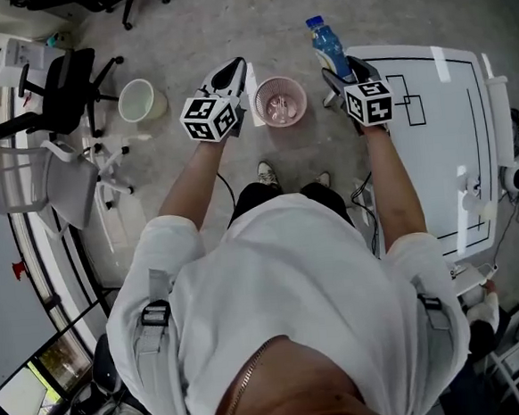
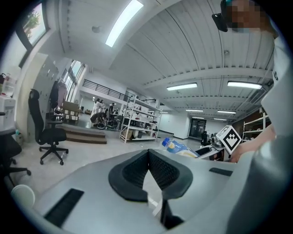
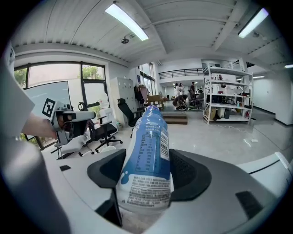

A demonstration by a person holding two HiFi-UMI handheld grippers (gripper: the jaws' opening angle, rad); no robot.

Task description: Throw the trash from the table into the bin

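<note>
My right gripper (image 1: pixel 345 68) is shut on a blue-labelled plastic bottle (image 1: pixel 327 46) with a blue cap, held over the floor just left of the white table (image 1: pixel 443 156). In the right gripper view the bottle (image 3: pixel 149 151) fills the gap and both pads press its sides. My left gripper (image 1: pixel 236 70) hovers just left of the pink wire bin (image 1: pixel 281 100) on the floor. Its jaws are shut (image 2: pixel 149 153) on a thin white paper scrap (image 2: pixel 152 189). The bottle (image 2: pixel 177 146) also shows in the left gripper view.
A white bucket (image 1: pixel 140 100) stands on the floor left of the bin. Office chairs (image 1: pixel 64 88) and a grey chair (image 1: pixel 47 183) crowd the left side. The table's edge lies close to my right arm. Shelving (image 3: pixel 229 93) stands far across the room.
</note>
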